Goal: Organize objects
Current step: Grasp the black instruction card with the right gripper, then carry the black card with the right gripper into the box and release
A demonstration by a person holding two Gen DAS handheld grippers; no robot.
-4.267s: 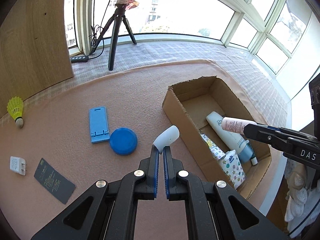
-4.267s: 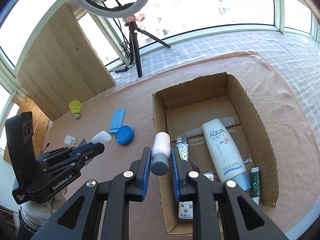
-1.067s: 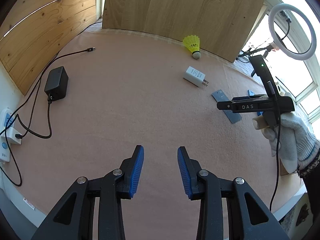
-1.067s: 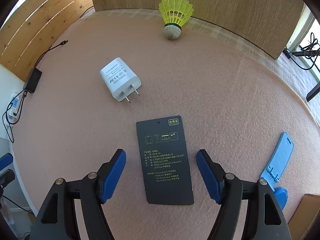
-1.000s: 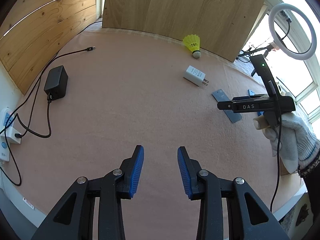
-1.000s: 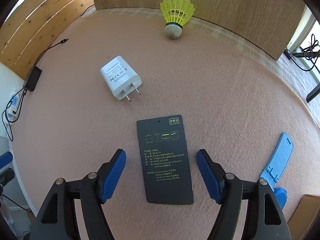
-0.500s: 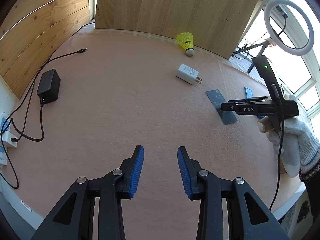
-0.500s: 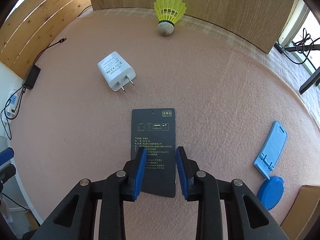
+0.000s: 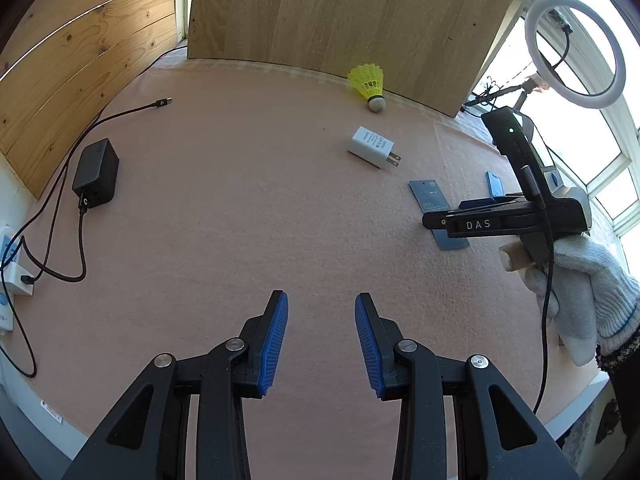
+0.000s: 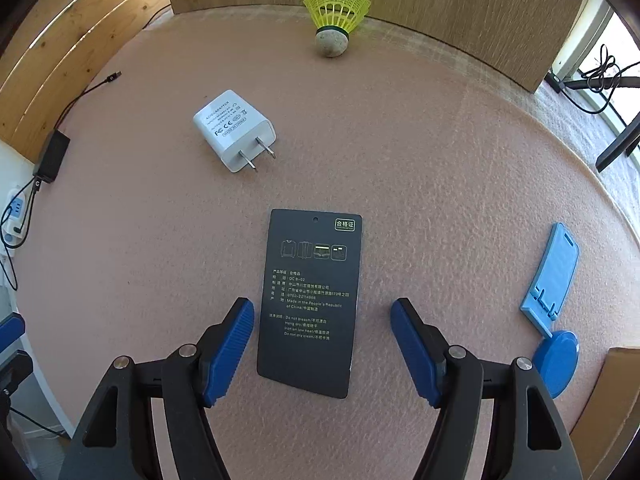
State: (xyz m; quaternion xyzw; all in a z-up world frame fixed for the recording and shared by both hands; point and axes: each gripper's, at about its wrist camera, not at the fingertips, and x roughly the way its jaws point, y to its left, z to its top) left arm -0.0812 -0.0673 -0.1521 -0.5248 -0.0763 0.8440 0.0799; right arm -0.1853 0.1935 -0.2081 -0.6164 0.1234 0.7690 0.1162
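Left wrist view: the left gripper [image 9: 320,340] hangs over bare pink mat [image 9: 248,208], its blue fingers [image 9: 274,340] parted with nothing between them. Ahead lie a white charger [image 9: 372,147] and a yellow shuttlecock [image 9: 369,85] close to the wood panel [image 9: 352,16]. To the right a gloved hand [image 9: 580,280] holds the right gripper [image 9: 434,222] above a dark card [image 9: 434,204], hiding part of it. A black adapter [image 9: 96,174] and its cable [image 9: 60,240] sit at the left edge; a ring light [image 9: 576,44] stands by the window.

Right wrist view: the right gripper's jaws are opening, spread either side of the card [image 10: 312,300], which lies flat between them; the pads seem clear of its edges. The charger [image 10: 234,130] lies beyond on the left, the shuttlecock [image 10: 334,12] farther back. At right, a blue phone stand [image 10: 554,272] touches a blue disc [image 10: 556,360], beside a cardboard corner [image 10: 616,400].
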